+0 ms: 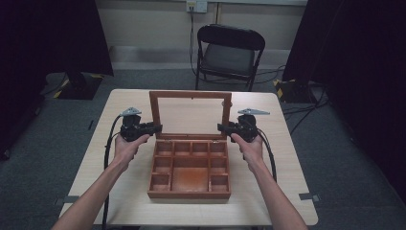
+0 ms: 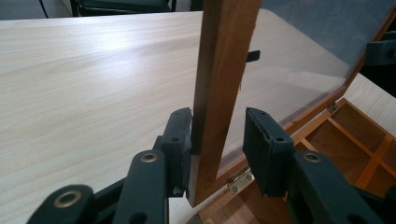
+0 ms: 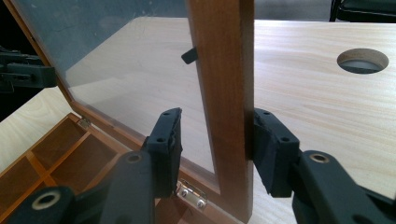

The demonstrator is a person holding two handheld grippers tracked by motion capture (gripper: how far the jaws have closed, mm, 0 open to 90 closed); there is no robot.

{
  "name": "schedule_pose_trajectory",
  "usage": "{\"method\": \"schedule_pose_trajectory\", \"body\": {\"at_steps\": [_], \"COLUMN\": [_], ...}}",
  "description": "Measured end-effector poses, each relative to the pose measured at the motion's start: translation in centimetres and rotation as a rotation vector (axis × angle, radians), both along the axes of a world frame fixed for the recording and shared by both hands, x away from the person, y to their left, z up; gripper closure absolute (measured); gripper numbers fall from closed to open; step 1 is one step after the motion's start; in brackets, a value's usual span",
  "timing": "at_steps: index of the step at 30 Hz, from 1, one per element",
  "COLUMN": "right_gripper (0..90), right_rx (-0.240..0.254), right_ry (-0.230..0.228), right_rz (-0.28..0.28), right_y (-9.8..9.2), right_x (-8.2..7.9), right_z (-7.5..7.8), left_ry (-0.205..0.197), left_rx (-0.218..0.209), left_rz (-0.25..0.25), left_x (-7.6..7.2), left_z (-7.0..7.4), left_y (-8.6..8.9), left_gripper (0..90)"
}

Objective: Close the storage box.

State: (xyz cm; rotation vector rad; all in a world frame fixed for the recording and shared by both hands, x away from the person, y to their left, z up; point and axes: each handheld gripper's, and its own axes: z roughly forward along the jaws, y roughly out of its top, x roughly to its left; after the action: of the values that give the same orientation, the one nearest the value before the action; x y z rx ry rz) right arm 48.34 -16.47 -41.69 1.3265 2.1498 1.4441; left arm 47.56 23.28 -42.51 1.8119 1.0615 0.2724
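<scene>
A wooden box [image 1: 189,175] sits at the centre of the frame in the high view, on a pale wood-grain table [image 1: 95,163]; its reddish-brown base is divided into small square compartments around one larger central bay. The lid [image 1: 190,115] stands upright at the back, a wooden frame around a clear pane, joined to the base by small metal hinges [image 2: 240,179]. The left gripper [image 1: 154,128], at centre left, straddles the lid's left frame post with jaws parted; in the left gripper view one pad [image 2: 180,135] rests against the post while the other stands clear of it. The right gripper [image 1: 224,127], at centre right, straddles the right post likewise, jaws parted; in the right gripper view the outer pad [image 3: 273,151] touches the wood, the inner stands off by the pane. Jaws are matte black with bolted pads. A round hole [image 3: 363,60] pierces the tabletop at upper right of the right gripper view. A black folding chair [image 1: 229,55] stands beyond the table.
</scene>
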Motion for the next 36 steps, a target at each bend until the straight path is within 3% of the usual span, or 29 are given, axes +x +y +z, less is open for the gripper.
{"method": "schedule_pose_trajectory", "body": {"at_steps": [17, 22, 25, 36], "right_gripper": [50.1, 46.7, 45.3, 48.0], "right_rx": [0.033, 0.023, 0.011, -0.011], "right_ry": [0.023, 0.015, 0.01, -0.013], "right_rz": [0.016, 0.017, 0.019, 0.023], "right_y": [-0.4, -0.4, -0.4, -0.3], "right_x": [-0.8, -1.2, -1.3, -1.9], "right_z": [0.3, 0.7, 0.7, 1.0], "left_ry": [-0.004, 0.003, 0.002, 0.011], "left_rx": [0.015, 0.02, 0.002, -0.009], "left_rz": [-0.031, -0.031, -0.03, -0.04], "left_x": [-0.8, -1.0, -1.3, -2.0], "left_z": [0.4, 0.5, 0.5, 0.8], "left_y": [0.0, 0.1, 0.2, 0.3], "left_gripper": [60.9, 60.0, 59.2, 57.4]}}
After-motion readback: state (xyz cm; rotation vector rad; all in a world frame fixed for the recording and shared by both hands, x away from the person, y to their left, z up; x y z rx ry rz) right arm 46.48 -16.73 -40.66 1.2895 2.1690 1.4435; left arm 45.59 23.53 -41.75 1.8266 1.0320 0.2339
